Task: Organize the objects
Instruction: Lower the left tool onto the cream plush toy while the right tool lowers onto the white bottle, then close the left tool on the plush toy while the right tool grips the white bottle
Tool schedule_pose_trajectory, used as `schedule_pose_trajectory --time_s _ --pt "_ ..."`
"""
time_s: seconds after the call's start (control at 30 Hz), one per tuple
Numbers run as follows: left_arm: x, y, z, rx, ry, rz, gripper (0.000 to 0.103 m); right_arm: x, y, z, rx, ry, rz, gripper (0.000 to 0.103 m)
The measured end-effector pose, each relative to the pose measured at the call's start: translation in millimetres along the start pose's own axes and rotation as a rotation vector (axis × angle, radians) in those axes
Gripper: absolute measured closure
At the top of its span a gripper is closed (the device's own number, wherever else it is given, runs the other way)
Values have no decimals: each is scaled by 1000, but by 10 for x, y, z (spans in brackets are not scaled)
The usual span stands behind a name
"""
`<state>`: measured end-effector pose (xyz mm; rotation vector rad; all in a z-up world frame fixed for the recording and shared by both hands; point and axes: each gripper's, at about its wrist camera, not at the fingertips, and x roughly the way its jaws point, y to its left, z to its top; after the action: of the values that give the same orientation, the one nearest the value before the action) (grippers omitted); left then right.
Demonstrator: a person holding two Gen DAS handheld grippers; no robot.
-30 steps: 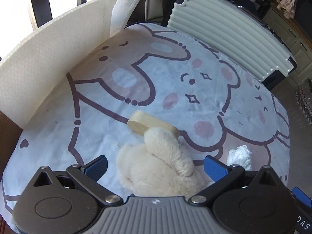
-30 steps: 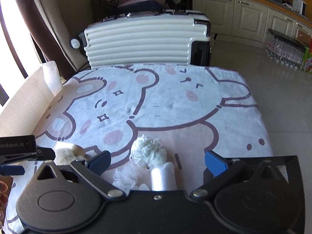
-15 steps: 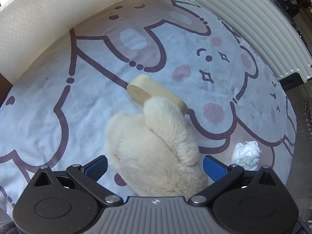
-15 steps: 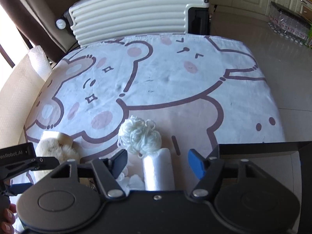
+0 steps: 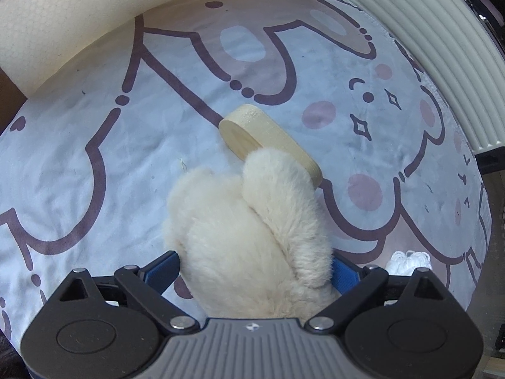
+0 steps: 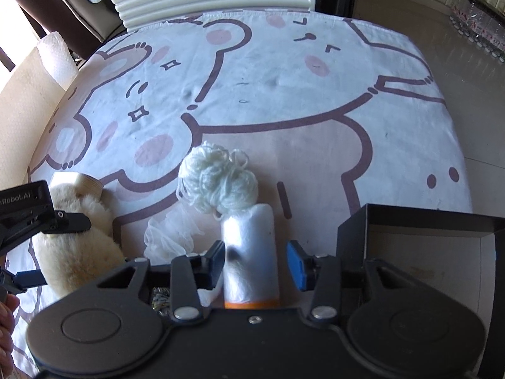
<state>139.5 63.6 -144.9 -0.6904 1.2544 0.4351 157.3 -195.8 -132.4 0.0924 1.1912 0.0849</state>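
While we look along the left claw (image 5: 254,267), its blue pads sit on either side of the fluffy cream plush (image 5: 249,230), the right pad pressed against the fur and the left one just beside it, so we call it closed around the plush. Beyond the fur, a pale wooden oval block (image 5: 268,134) lies on the cartoon bear sheet (image 5: 94,145), its near end tucked under the plush. Over to the right edge we catch a bit of white yarn (image 5: 410,260). Behind it all stands a ribbed cream suitcase (image 5: 442,47), and a cream foam sheet (image 5: 63,25) rises at the left.

Now on the right claw (image 6: 255,263), the fingers are partly open around a roll of white plastic bags (image 6: 249,252); the left pad touches the roll, the right pad stands a little clear, so nothing is gripped. That roll has an orange end nearest us, and the white yarn ball (image 6: 217,180) rests against its far end. White netting (image 6: 167,237) lies just left of the roll. To the right sits an open black box (image 6: 426,224). Far left, we see the other claw (image 6: 47,249) at the plush (image 6: 75,246)
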Motion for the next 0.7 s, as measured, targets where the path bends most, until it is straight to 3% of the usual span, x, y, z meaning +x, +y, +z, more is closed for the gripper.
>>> schedule_pose_trajectory --time_s 0.27,0.47,0.63,0.7 --pt "120 74 56 -72 15 5 12 78 37 -35 -32 23 31 61" --pt "214 81 48 -52 42 5 22 142 58 -48 -46 43 34 62" --pt "168 50 36 -10 34 -10 44 207 50 -70 -55 67 23 61" --pt "145 43 36 11 33 -17 48 217 41 -72 -50 68 20 62"
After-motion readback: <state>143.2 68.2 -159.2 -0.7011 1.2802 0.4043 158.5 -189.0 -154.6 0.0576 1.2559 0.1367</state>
